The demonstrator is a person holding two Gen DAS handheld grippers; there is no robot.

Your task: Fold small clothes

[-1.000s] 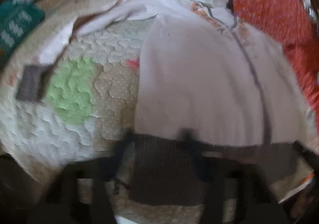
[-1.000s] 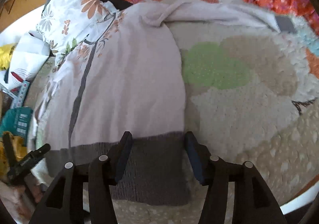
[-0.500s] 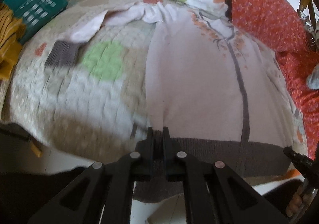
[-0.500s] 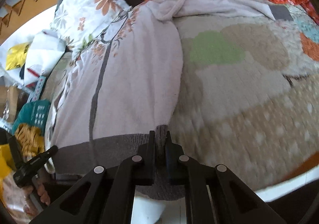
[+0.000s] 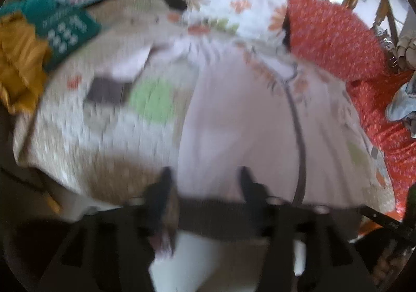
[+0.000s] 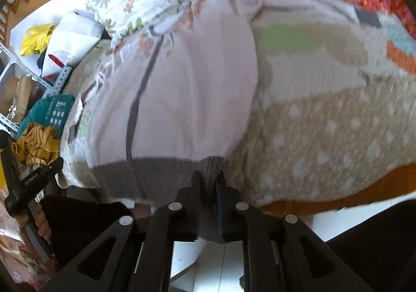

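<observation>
Right tool (image 6: 208, 189) pinched cardigan's (image 6: 187, 89) grey hem (image 6: 156, 175); left tool (image 5: 205, 188) spread, blurred. Step judged: gripping hem; next, left re-grips

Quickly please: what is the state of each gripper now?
Left gripper: open, holding nothing.
Right gripper: closed on the cardigan's grey hem.
</observation>
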